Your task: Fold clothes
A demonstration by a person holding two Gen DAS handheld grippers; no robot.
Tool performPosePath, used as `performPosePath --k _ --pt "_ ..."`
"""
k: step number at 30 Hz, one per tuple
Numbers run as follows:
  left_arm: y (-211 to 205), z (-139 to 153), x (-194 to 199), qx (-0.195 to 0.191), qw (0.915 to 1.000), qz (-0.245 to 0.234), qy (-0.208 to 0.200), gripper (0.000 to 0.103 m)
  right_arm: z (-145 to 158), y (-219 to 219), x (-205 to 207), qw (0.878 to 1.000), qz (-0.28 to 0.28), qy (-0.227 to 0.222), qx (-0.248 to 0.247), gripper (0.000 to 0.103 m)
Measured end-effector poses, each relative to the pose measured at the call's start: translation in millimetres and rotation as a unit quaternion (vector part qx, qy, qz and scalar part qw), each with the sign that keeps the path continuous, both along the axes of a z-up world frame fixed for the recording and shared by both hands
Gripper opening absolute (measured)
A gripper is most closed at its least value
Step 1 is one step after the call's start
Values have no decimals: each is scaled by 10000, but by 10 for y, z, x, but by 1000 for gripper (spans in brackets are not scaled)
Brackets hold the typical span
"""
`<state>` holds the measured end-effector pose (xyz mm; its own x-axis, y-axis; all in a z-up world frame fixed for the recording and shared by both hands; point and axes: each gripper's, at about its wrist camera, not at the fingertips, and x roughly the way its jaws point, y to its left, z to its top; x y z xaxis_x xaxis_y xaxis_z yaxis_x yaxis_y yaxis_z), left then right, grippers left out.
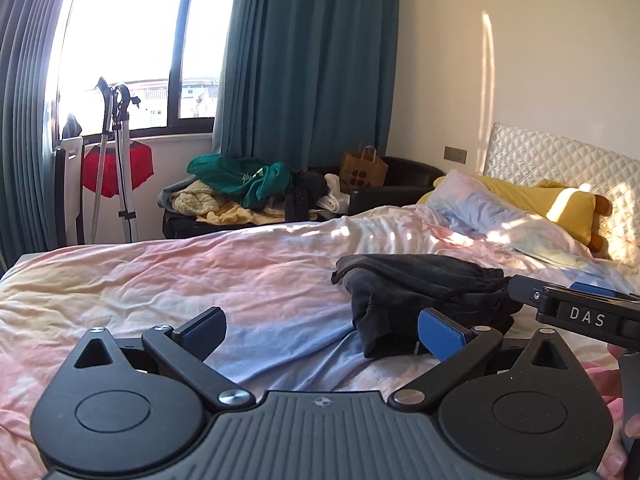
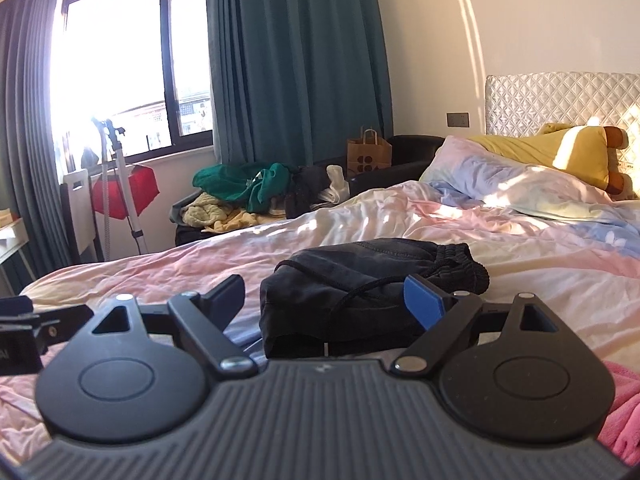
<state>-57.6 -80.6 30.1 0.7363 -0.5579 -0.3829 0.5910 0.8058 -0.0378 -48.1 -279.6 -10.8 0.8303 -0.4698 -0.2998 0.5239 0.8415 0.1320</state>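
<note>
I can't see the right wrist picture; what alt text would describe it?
Open tongs hover just short of a bundled black garment lying on a pastel-sheeted bed. Behind are a clothes pile, teal curtains and a bright window.

The left gripper is showing a matte black body with a ribbed grey panel across the middle, a small cross-in-circle mark sitting at the panel's top edge. Two round black discs are flanking it, each carrying a triangular cut-out above. Silver screw heads are glinting at the linkage pivots. One finger pad is showing dark, the other bright blue. The right gripper is wearing the same look: ribbed grey panel, twin discs, silver rivets, one dark pad and one blue. From the left wrist view, its side is displaying white letters "DAS" on black. Fingertips are peeking in at the corner.
</note>
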Motion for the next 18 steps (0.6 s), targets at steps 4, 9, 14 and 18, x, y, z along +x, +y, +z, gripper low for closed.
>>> performPosePath --k 4,9,14,18 --pt "20 -67 82 50 9999 119 -24 103 -109 17 67 10000 -52 26 5 88" --pt "60 -63 157 -14 9998 204 -21 103 -192 -16 125 9998 -97 133 96 88" --pt "60 -67 178 34 9996 292 -55 103 -212 -50 137 9996 -138 175 188 88" --pt "66 -124 224 -48 9995 251 166 103 -202 -38 147 9996 -131 199 138 88"
